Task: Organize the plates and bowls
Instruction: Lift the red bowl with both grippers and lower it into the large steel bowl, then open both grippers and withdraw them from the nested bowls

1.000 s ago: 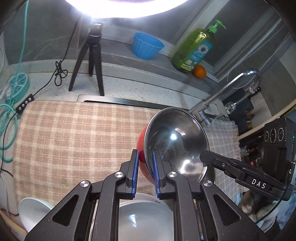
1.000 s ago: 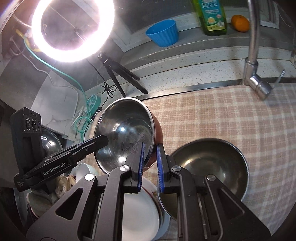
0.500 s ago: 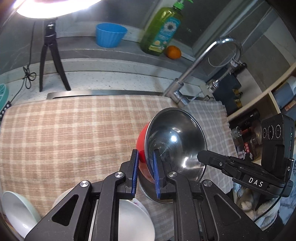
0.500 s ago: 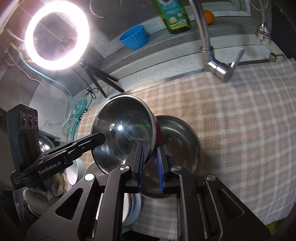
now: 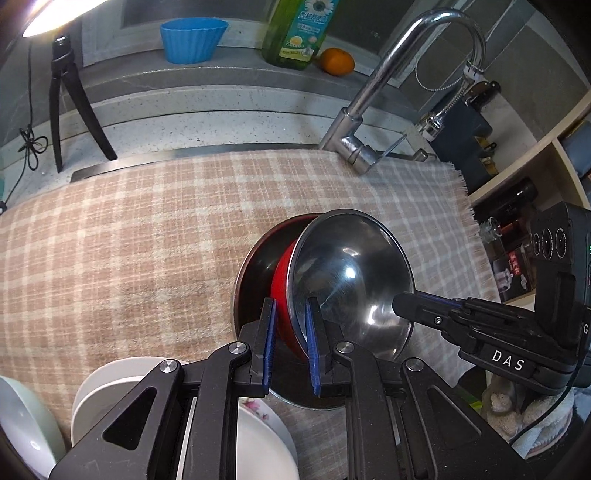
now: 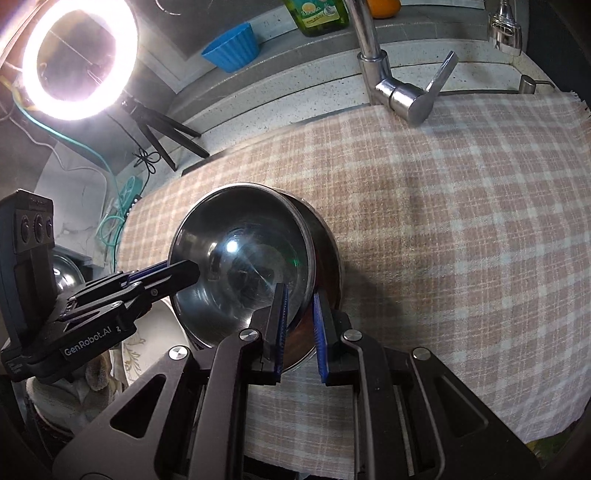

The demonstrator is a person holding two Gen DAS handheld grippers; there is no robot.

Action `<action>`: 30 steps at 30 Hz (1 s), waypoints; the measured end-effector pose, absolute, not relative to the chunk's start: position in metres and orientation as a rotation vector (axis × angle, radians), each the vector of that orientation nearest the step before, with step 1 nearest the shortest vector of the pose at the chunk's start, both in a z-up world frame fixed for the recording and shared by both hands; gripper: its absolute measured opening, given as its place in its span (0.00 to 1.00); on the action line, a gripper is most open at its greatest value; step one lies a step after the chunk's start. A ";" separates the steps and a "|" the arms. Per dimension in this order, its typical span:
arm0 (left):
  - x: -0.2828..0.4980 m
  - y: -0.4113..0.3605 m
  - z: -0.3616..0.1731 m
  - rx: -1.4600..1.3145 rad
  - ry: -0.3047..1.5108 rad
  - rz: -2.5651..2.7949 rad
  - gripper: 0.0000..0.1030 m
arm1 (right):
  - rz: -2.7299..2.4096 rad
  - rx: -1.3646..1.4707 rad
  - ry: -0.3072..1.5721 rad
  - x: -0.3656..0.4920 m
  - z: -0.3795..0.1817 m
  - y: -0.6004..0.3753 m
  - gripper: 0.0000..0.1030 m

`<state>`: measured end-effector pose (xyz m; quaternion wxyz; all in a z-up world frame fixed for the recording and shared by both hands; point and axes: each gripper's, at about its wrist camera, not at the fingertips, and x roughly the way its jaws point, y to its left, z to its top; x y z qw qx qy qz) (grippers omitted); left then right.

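A steel bowl with a red outside [image 5: 351,273] is tilted and sits partly inside a larger steel bowl [image 5: 258,266] on the checked cloth. My left gripper [image 5: 290,328] is shut on its rim at one side. My right gripper [image 6: 299,314] is shut on the rim at the other side; the red bowl [image 6: 243,266] and the larger bowl [image 6: 327,254] under it show in the right wrist view. White plates [image 5: 110,391] are stacked at the lower left, beside the bowls.
A checked cloth [image 5: 129,240] covers the sink area. A tap [image 5: 373,92] stands behind. A blue cup [image 5: 194,38], soap bottle [image 5: 299,29] and orange [image 5: 337,61] sit on the ledge. A tripod [image 5: 64,96] and ring light [image 6: 75,55] stand at the left.
Both grippers carried the red bowl rightward and down over the cloth. It now rests tilted inside the larger steel bowl; before, it hung above the plates.
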<state>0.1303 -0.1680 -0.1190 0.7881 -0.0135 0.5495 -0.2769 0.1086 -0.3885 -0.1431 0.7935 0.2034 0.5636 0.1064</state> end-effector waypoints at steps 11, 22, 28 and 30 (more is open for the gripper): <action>0.131 -0.173 -0.129 0.006 1.205 -0.568 0.13 | 0.233 0.405 1.236 0.113 -0.151 -0.385 0.13; 0.133 -0.176 -0.127 0.029 1.203 -0.561 0.18 | 0.237 0.358 1.234 0.115 -0.150 -0.378 0.17; 0.133 -0.176 -0.124 0.050 1.186 -0.566 0.18 | 0.235 0.330 1.240 0.117 -0.150 -0.376 0.17; 0.133 -0.176 -0.123 0.046 1.185 -0.568 0.18 | 0.234 0.325 1.239 0.117 -0.149 -0.375 0.17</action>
